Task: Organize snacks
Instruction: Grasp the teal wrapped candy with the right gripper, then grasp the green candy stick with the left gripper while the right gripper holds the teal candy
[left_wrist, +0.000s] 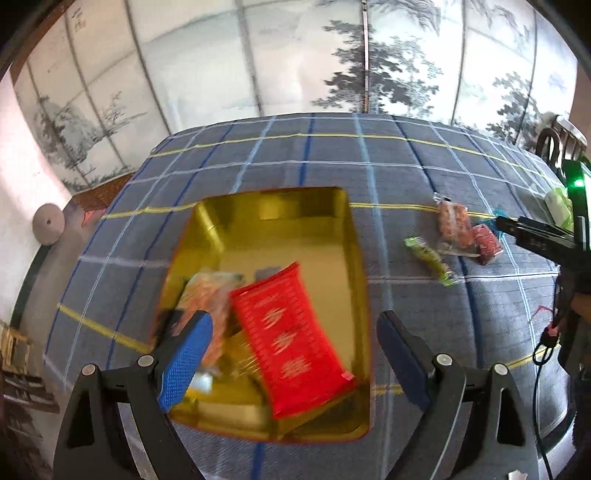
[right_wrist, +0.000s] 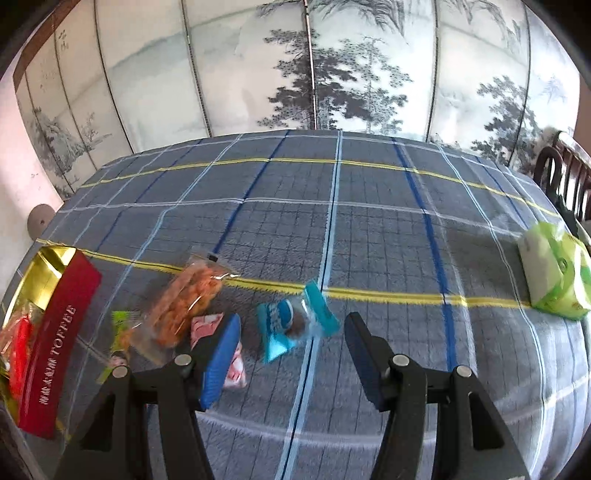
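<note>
The left gripper (left_wrist: 295, 350) hangs over the gold tin (left_wrist: 354, 280), its fingers spread wide with nothing between them; inside the tin lie a red packet (left_wrist: 291, 347) and an orange-filled clear packet (left_wrist: 210, 295). The right gripper (right_wrist: 291, 354) points down at the plaid-covered table (right_wrist: 369, 229), fingers about half open and empty, with the blue wrapped sweet (right_wrist: 295, 323) just ahead of the gap. Four snacks are not yet in the tin: that sweet, a pink packet (right_wrist: 207, 325) partly under the near blue finger (right_wrist: 221, 358), a clear bag of orange snacks (right_wrist: 184, 302) and a green packet (right_wrist: 122, 328) close to the tin's red side. My worry is the crowding: the pink packet sits so near that closing on the blue sweet could pinch or drag it too. The twisted wrapper ends look slippery, so a grip on an end rather than the body may let it slide out. The soft cloth could also bunch under a low finger. The green tissue pack (right_wrist: 557, 280) lies well apart.
</note>
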